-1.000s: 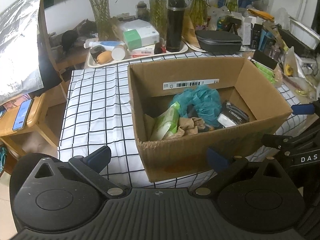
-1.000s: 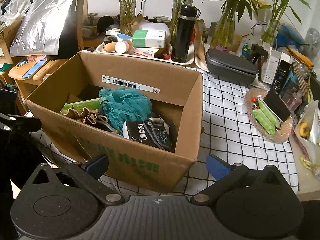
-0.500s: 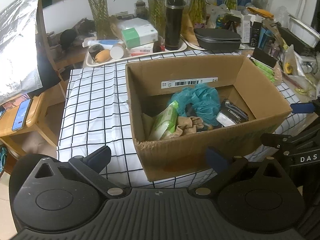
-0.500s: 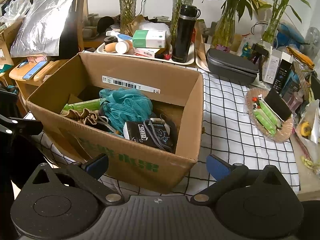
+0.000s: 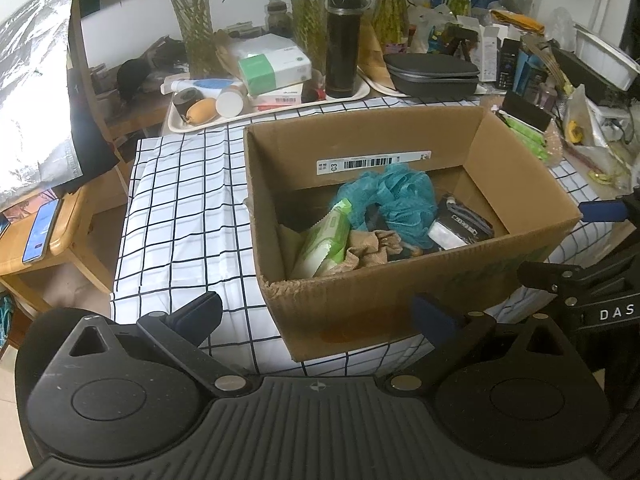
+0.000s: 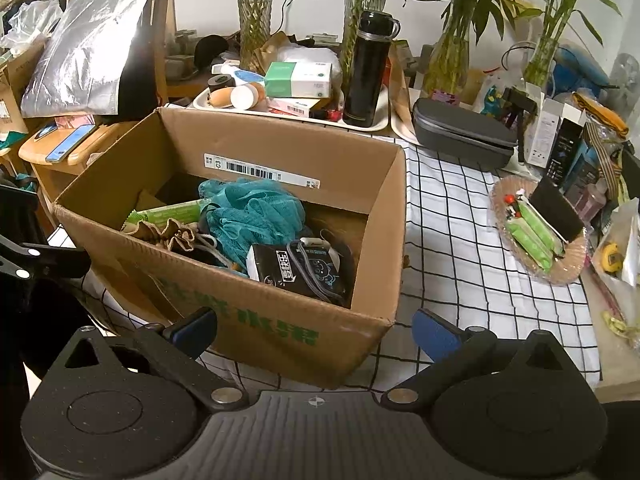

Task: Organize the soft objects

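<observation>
Left claw [image 5: 316, 312] and right claw [image 6: 314, 326] gape wide, empty.

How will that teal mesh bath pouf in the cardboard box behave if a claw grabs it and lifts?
The teal mesh pouf looks like bunched netting, so it will probably squash flat between the fingers rather than resist. It is likely very light for its bulk. Its loose folds rest against the tan cloth and black pack, so it might snag or drag them.

The worktop [image 5: 176, 208] is covered by a black-gridded white cloth. A low wooden side table [image 5: 60, 240] is seen beyond its left edge, against a white wall [image 6: 208, 4].
</observation>
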The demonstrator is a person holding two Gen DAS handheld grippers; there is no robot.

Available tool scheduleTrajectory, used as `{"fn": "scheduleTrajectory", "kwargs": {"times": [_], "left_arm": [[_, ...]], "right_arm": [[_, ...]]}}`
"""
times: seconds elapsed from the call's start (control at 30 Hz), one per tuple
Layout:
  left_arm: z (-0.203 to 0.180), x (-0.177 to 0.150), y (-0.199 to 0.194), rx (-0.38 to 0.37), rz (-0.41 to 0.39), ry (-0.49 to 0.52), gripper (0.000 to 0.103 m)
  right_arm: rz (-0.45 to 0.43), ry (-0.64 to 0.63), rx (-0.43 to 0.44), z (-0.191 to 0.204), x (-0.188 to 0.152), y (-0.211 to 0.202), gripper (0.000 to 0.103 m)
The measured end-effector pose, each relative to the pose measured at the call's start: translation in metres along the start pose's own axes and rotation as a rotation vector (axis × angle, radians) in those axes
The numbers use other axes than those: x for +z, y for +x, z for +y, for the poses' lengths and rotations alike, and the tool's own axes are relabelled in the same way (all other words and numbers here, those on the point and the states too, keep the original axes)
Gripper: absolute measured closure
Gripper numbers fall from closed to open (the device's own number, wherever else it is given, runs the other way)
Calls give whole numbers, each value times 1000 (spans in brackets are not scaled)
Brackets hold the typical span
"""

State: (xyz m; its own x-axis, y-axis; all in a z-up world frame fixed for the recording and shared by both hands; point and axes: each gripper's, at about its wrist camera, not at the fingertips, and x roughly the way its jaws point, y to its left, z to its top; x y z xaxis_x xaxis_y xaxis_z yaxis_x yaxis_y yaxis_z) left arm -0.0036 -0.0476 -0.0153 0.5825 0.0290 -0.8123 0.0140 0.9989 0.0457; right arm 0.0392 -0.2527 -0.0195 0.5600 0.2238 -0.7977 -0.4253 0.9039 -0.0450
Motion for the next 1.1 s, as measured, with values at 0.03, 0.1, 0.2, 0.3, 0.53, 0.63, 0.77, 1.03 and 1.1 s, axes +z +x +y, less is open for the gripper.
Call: {"fn": "scheduleTrajectory", "kwargs": {"times": [0.03, 0.1, 0.2, 0.3, 0.53, 0.63, 0.77, 1.03, 1.1], "left_arm": [[0, 0, 0, 1, 1, 0, 0], [0, 0, 0, 1, 3, 1, 0], [-1, 0, 0, 2, 3, 1, 0], [-1, -1, 0, 0, 4, -1, 0], [0, 0, 0, 1, 4, -2, 0], [0, 0, 0, 1, 4, -1, 0], [0, 0, 1, 3, 7, -2, 0], [2, 0, 0, 4, 8, -6, 0], [2, 0, 0, 1, 8, -6, 0]], "right_arm": [[-1, -1, 0, 0, 0, 0, 0], [-1, -2, 0, 0, 0, 0, 0], [0, -3, 2, 1, 0, 0, 0], [-1, -3, 3, 1, 0, 0, 0], [-1, -1, 7, 1, -1, 0, 0], [-1, -3, 7, 2, -1, 0, 0], [-1, -4, 8, 1, -1, 1, 0], [0, -4, 8, 1, -1, 1, 0], [0, -4, 8, 2, -1, 1, 0]]}}
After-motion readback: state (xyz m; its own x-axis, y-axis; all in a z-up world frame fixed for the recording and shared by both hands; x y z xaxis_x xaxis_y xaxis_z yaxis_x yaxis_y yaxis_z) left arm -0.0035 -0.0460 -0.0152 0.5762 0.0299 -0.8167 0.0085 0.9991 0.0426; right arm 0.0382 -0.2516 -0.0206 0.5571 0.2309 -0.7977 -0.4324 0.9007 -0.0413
